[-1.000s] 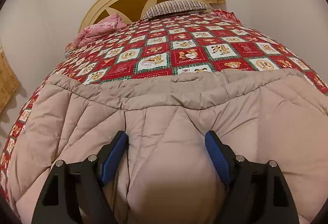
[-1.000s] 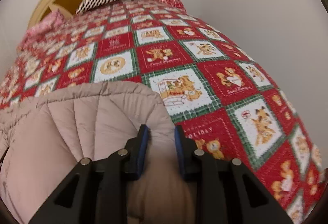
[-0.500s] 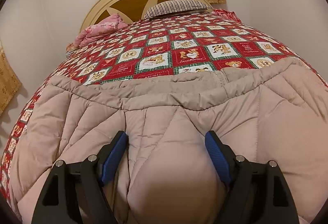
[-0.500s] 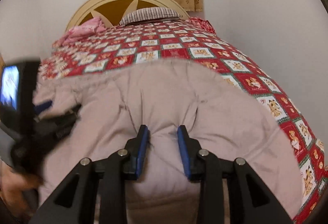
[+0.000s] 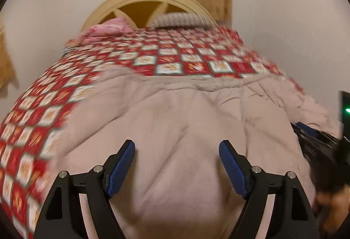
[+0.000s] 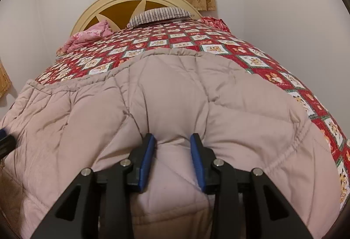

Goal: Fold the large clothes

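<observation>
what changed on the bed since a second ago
The right side of the coat was carried left and folded over its middle, baring quilt on the right. The right claw, with coat between its pads, has eased open a little. The left claw has swung right, its gap unchanged. Pillow and pink cloth stayed.

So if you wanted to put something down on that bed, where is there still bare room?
The free stretch is the quilt between the padded coat's far edge and the striped pillow, plus a strip along the coat's right side. The near half is taken up by the coat. The pink bundle fills the far-left corner.
</observation>
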### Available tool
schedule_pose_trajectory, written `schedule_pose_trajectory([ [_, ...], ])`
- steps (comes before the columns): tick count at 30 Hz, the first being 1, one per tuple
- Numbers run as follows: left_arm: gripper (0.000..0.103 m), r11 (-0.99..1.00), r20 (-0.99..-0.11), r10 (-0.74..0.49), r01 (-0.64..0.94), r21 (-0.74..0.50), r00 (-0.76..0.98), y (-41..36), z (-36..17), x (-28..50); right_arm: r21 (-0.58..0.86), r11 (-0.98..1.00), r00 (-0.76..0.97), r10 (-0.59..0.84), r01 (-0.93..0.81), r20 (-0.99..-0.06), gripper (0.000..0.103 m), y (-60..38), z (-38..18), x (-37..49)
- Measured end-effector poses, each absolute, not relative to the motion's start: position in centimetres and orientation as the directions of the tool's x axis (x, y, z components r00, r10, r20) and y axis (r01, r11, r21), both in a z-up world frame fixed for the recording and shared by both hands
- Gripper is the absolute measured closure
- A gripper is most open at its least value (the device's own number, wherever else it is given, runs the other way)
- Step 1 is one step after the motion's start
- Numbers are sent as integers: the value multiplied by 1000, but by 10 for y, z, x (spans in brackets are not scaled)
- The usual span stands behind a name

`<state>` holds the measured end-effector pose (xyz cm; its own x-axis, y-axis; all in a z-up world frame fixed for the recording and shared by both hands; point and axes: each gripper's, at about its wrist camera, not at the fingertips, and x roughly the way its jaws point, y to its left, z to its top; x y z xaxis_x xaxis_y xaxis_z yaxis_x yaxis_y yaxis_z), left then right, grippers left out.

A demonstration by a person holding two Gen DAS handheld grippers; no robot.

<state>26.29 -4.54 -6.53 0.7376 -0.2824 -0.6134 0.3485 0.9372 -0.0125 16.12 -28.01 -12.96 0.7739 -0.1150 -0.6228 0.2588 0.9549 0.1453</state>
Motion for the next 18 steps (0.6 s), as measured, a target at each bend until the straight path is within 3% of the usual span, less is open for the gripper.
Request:
schedule_pose_trajectory([
  [3,19,967,-559,-247,234,-96,791,10,-71,249,146,955,775,-115,259,-621,65,-280,-129,161],
  [8,17,981,-608,-157,52,-187,778,70,-95,239,146,955,776,-115,259,-620,65,-280,-129,161],
  [11,17,955,-656,-228,31,-297,719,75,-110,240,145,955,775,-117,260,-621,64,-280,-129,161],
  [18,6,904,-633,-287,-15,-427,719,63,-121,222,116,955,768,-142,272,-624,63,-279,-127,162],
])
